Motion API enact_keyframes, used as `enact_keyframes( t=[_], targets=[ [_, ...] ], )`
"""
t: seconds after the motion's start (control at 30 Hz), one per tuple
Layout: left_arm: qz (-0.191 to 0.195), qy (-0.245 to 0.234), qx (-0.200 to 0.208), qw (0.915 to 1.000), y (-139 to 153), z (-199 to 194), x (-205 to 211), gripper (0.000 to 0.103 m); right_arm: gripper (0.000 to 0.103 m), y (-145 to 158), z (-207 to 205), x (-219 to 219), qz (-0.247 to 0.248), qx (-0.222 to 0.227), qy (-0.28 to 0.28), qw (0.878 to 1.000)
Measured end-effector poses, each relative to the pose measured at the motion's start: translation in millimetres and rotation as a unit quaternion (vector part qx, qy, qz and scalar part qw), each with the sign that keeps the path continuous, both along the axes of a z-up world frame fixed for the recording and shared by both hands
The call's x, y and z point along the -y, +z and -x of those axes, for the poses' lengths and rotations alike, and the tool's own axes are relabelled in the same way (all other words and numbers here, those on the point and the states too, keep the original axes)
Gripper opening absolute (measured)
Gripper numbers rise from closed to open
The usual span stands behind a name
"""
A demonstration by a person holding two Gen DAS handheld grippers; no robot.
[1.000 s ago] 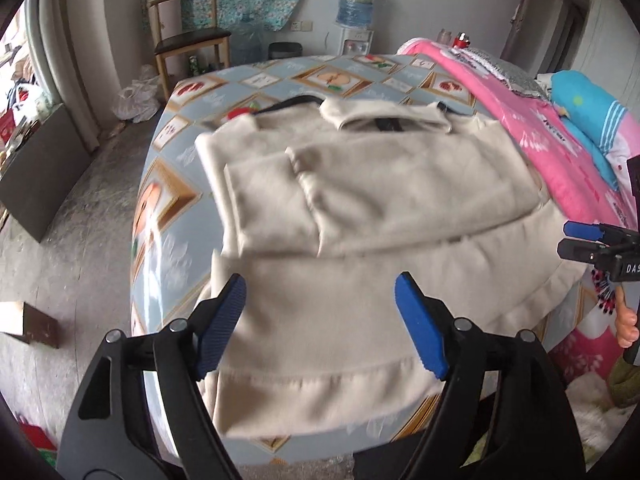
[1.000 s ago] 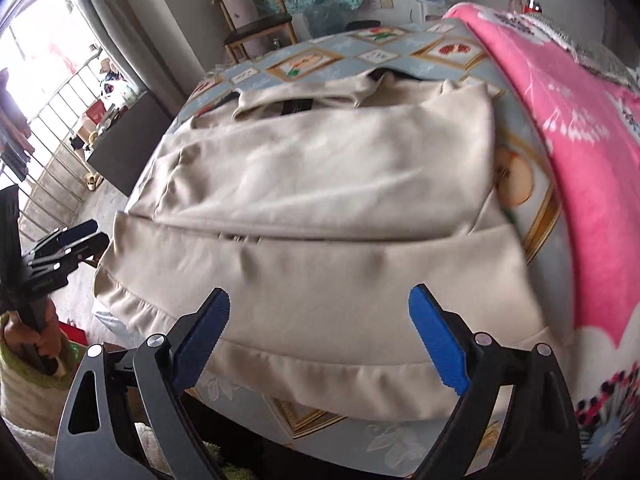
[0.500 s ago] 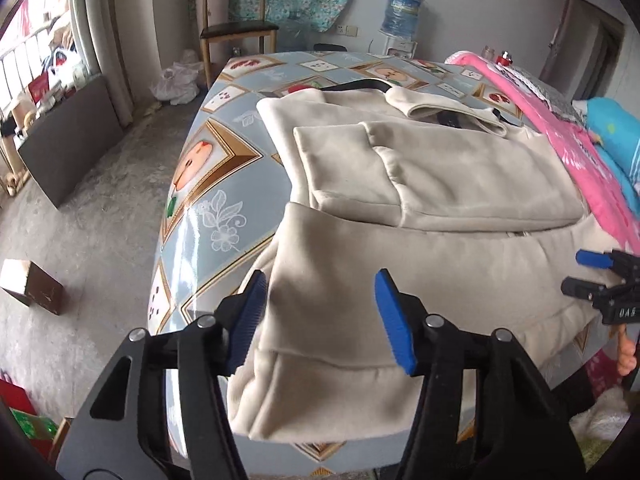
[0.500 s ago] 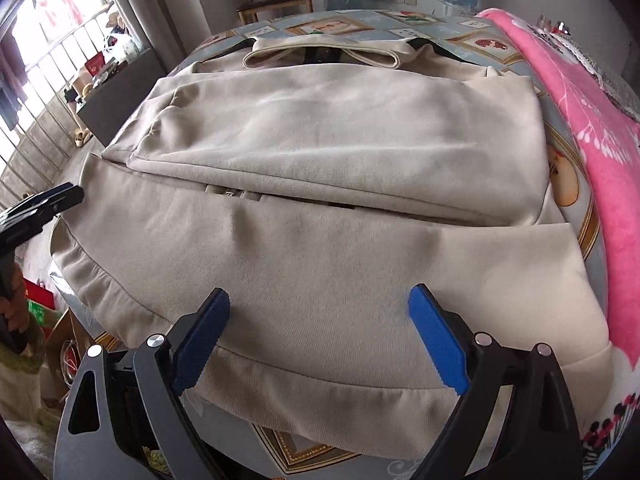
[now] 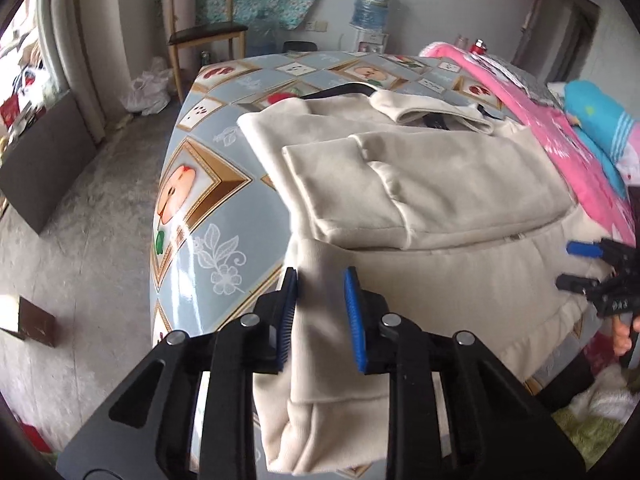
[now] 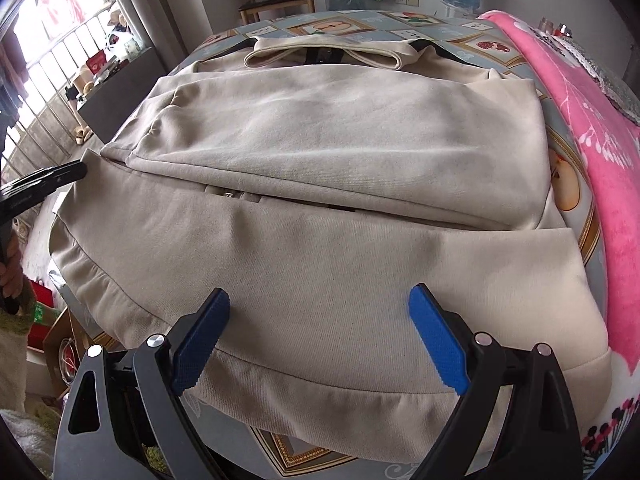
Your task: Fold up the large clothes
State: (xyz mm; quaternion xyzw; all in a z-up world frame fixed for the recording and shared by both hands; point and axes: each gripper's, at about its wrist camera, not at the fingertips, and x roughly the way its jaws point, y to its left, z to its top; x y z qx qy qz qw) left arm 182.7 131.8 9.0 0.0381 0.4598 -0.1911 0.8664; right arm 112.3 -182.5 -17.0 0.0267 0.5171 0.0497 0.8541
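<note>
Beige jacket [image 5: 420, 200] lying on patterned tabletop [image 5: 208, 184], left claw [image 5: 320, 312] closing on its hem corner, right claw [image 6: 320, 340] hovering wide open over hem

No lettering can be read — anywhere.
</note>
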Motion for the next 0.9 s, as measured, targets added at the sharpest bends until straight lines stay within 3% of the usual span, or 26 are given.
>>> enact_keyframes(
  t=[0.23,0.4,0.53,0.57,0.63,0.7,0.9],
  targets=[
    [0.003,-0.008,-0.017,0.9998,0,-1,1,0.023,0.089,0,-1,1,0.000,-0.002,0.002,1.000],
    [0.055,0.014,-0.074,0.9957,-18,-20,-15,0.023,0.089,0,-1,1,0.001,0.001,-0.001,1.000],
    [0.101,0.001,-0.095,0.9903,-14,-17,-28,0.024,0.089,0,-1,1,-0.002,0.001,0.000,1.000],
    [0.096,-0.002,-0.094,0.9909,-12,-14,-29,0.024,0.089,0,-1,1,-0.003,0.001,0.000,1.000],
    [0.076,-0.006,-0.096,0.9924,-13,-9,-29,0.036,0.089,0,-1,1,-0.001,0.002,0.000,1.000],
    [0.063,-0.005,-0.117,0.9911,-21,-6,-29,0.037,0.089,0,0,1,0.000,0.002,0.000,1.000],
    [0.109,-0.003,-0.115,0.9874,-25,-2,-36,0.037,0.089,0,0,1,0.000,0.001,0.001,1.000]
  ],
)
